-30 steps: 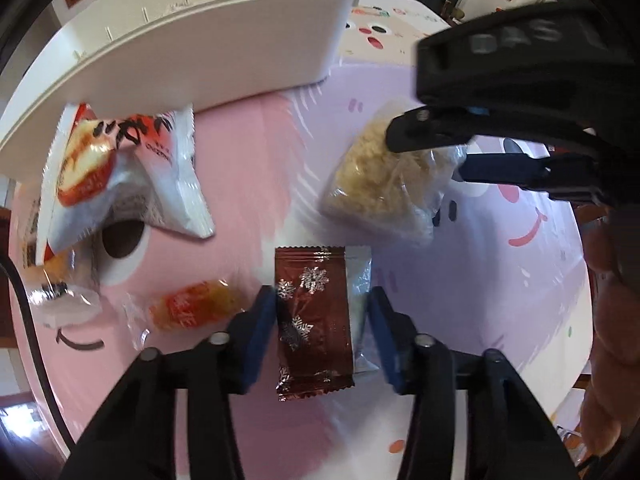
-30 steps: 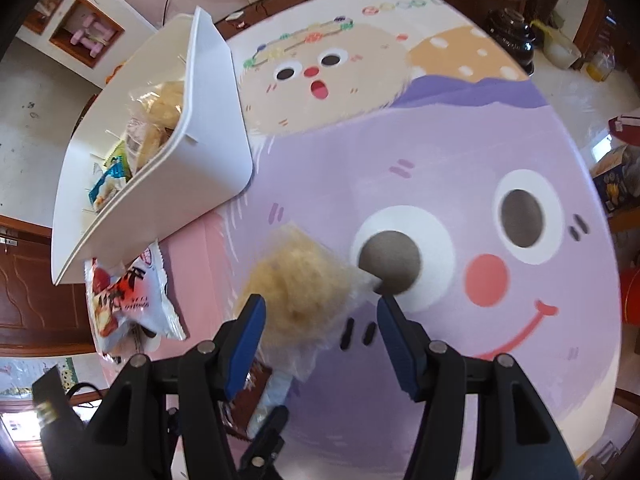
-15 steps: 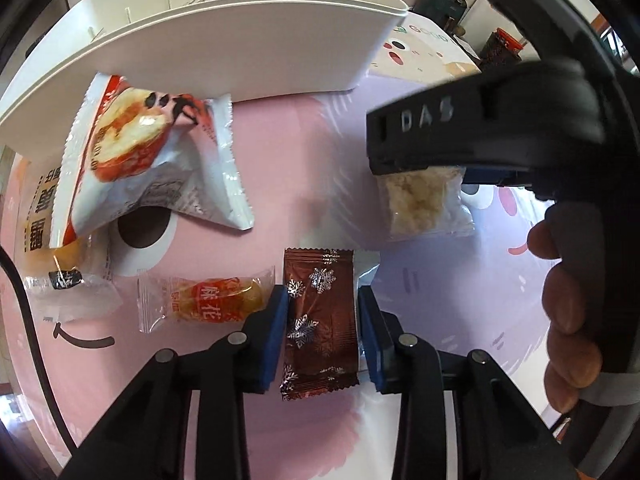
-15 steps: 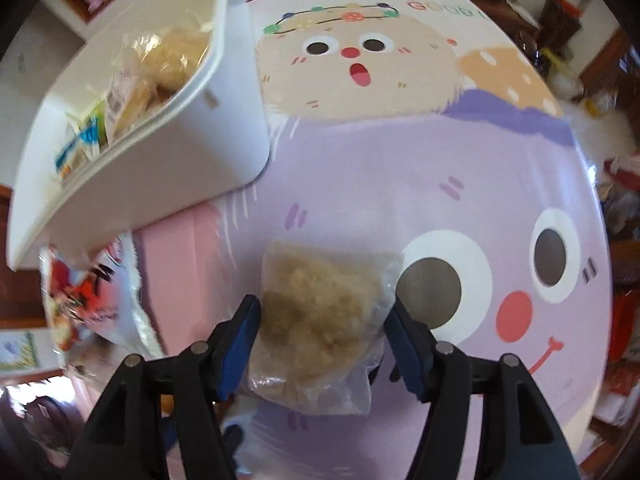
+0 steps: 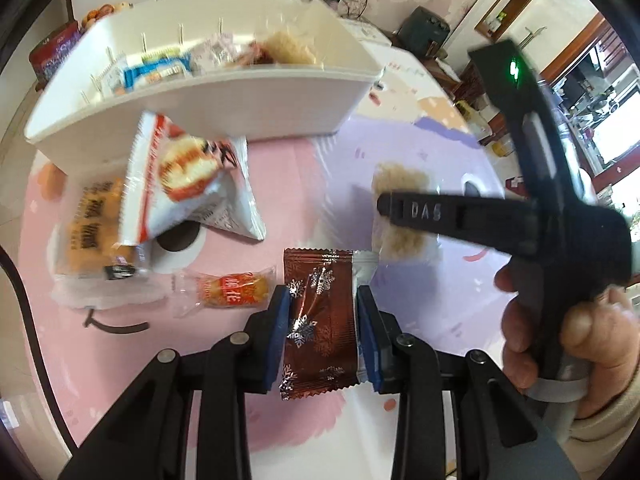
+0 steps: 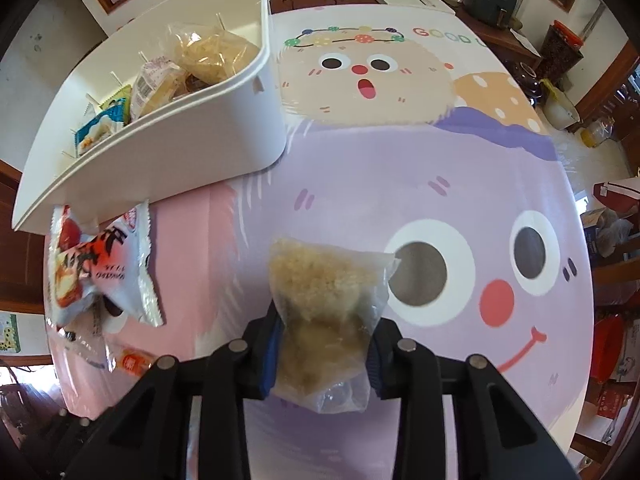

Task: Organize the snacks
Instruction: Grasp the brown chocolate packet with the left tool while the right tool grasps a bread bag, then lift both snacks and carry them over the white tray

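Spanning the upper left of both views, the white bin (image 6: 192,160) is rigid, smooth plastic on my cartoon-printed worktop (image 6: 400,160). My right tongs (image 6: 324,356) clamp the clear crumbly-snack bag (image 6: 324,300) at lower centre: light, soft, crushable, gripped mid-body. My left tongs (image 5: 323,336) clamp the brown foil packet (image 5: 320,320): thin, slippery, gripped across its flat sides.

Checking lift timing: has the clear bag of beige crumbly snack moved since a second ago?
Yes. The clear snack bag, then lying on the mat beside the grey eye spot, now sits clamped in the right hand-held gripper.
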The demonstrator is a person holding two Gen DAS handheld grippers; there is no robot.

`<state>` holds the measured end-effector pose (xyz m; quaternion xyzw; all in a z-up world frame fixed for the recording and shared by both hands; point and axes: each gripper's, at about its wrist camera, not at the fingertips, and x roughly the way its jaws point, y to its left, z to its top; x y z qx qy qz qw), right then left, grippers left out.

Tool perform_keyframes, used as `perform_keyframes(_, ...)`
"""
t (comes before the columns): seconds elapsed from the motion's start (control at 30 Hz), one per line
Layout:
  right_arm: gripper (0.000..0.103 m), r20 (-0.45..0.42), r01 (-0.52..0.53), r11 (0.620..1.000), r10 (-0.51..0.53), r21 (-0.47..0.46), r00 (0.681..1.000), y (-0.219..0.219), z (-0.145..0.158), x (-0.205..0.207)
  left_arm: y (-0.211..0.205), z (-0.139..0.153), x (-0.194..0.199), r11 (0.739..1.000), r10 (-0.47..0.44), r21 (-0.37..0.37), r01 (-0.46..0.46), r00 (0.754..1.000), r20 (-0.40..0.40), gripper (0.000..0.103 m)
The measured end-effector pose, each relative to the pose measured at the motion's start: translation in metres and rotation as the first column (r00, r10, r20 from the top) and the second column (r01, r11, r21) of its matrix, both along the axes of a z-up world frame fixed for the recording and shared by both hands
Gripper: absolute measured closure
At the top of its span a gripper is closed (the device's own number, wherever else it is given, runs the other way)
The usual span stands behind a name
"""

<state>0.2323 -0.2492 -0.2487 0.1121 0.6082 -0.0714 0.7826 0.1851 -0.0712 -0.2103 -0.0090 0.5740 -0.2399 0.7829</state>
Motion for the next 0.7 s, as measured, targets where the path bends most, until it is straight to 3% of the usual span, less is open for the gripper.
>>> perform_keyframes(0.2,0.069,0.057,-0.02,0.999,0.017,0.042,0.998,-0.001,0.032,-0.008,0.025,0.059,-0.003,0.999,0.039,-0.035,-0.036,0.996,0.077,0.072)
perform_keyframes(0.37,0.069,0.167,-0.072,0.995,0.06,0.065,0.984,0.007,0.088,0.004,0.046,0.112,0.019,0.994,0.099,-0.06,-0.09,0.98,0.174,0.072)
perform_keyframes(0.5,0.069,0.285,-0.127,0.989,0.102,0.072,0.953,0.019,0.144,0.013,0.057,0.157,0.043,0.987,0.15,-0.088,-0.131,0.952,0.268,0.072)
perform_keyframes(0.7,0.068,0.454,-0.199,0.979,0.158,0.042,0.877,0.036,0.232,0.032,0.07,0.228,0.071,0.982,0.182,-0.121,-0.145,0.895,0.407,0.071)
